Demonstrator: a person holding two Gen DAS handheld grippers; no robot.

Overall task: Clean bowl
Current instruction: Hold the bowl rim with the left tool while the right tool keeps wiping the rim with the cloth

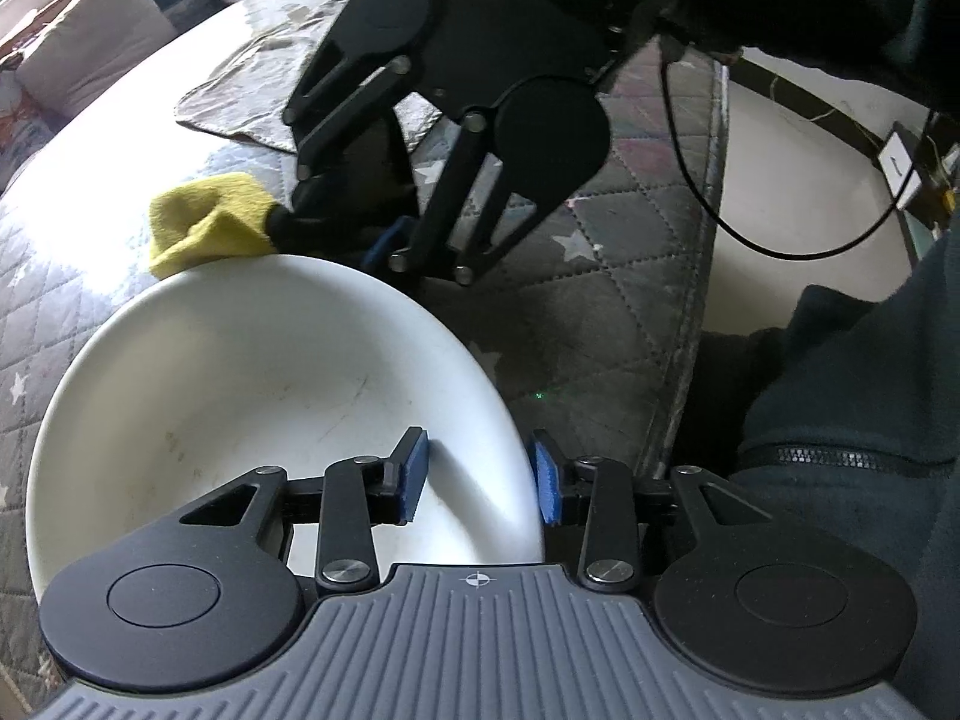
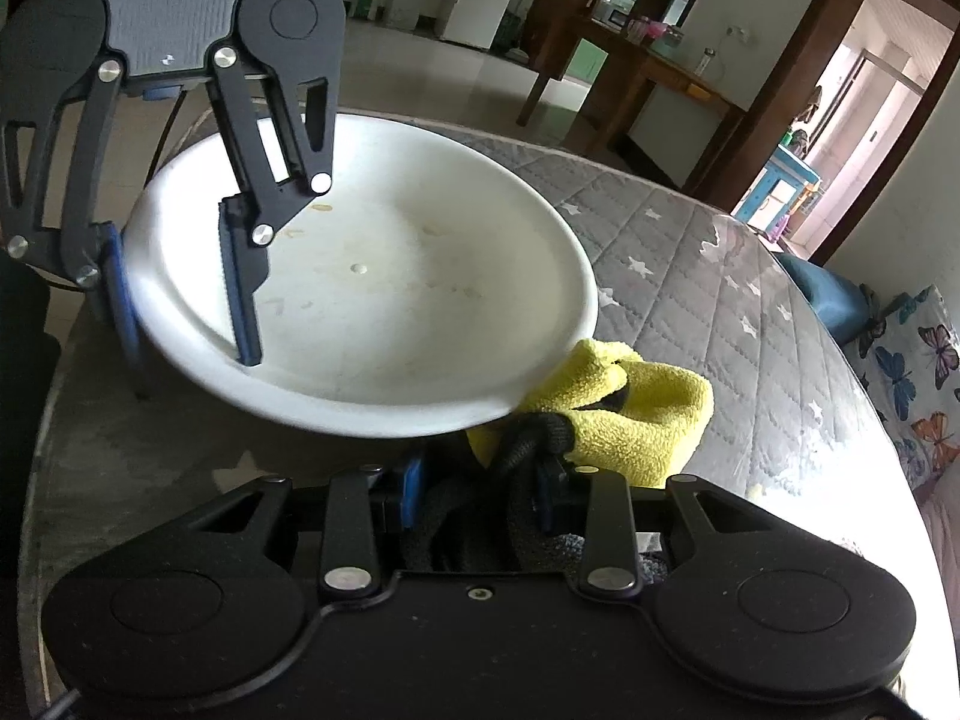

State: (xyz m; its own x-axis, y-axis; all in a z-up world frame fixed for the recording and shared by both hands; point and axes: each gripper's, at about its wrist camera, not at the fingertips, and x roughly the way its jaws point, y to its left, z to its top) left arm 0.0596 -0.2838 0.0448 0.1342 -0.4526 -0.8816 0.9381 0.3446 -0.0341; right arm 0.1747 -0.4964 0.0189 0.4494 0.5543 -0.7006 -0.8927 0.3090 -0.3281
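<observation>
Left claw point(image 1: 483, 474) pinches stained white bowl's point(image 1: 240, 396) rim (right claw point(image 2: 477, 495) grips yellow cloth point(image 2: 636, 414)).

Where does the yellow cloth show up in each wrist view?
Left wrist: yellow cloth upper left, beyond the bowl's far rim, held by the right gripper.
Right wrist: lower centre-right, at the bowl's near rim, just ahead of the fingers.
Shared landmark: the white bowl.

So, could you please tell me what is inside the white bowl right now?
Inside the white bowl there are only faint brownish smears and one finger of the left claw, which straddles the rim. The yellow cloth sits outside. That finger hides the wall behind it.
</observation>
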